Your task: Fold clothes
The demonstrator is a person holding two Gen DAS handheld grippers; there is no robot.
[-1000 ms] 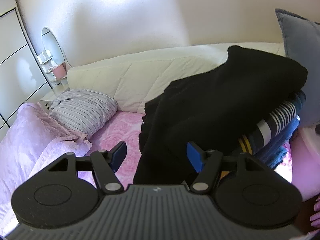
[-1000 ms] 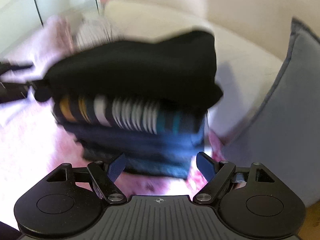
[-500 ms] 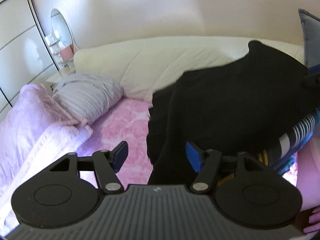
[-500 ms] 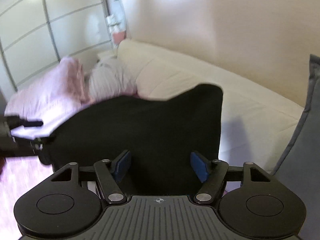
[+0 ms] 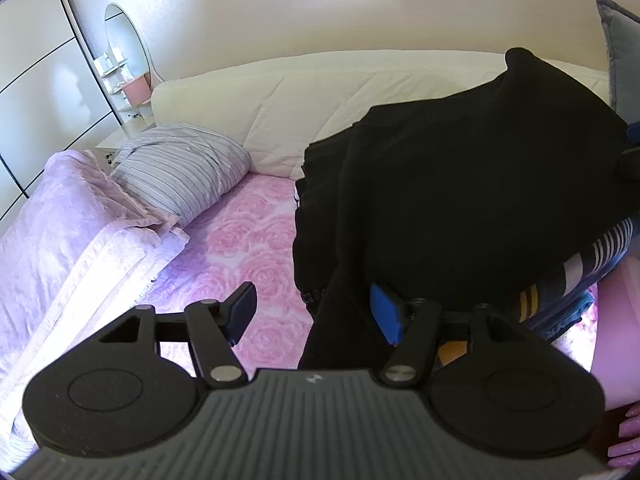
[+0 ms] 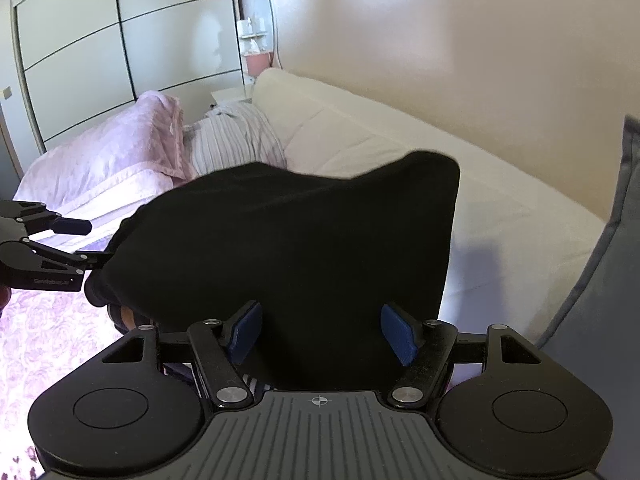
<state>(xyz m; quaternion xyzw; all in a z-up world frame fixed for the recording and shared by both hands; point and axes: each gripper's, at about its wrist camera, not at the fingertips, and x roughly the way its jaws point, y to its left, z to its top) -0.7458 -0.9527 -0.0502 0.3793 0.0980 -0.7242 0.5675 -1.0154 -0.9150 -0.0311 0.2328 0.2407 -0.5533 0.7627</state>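
Observation:
A black garment (image 5: 460, 184) lies on top of a stack of folded clothes, with a striped folded piece (image 5: 592, 256) showing under it at the right. It hangs down the stack's left side. My left gripper (image 5: 314, 312) is open, its jaws on either side of the hanging black edge. My right gripper (image 6: 322, 332) is open and empty, just above the black garment (image 6: 300, 248). The left gripper (image 6: 52, 248) also shows at the left edge of the right wrist view.
The stack sits on a bed with a pink rose-patterned sheet (image 5: 240, 240). A striped pillow (image 5: 176, 172) and a folded pink blanket (image 5: 68, 232) lie to the left. A white padded headboard (image 5: 320, 96) runs behind. A grey-blue cushion (image 6: 608, 320) stands at the right.
The right gripper has risen from facing the stack's side to above the black garment. The left gripper has shifted slightly closer to the hanging edge. Both stay open.

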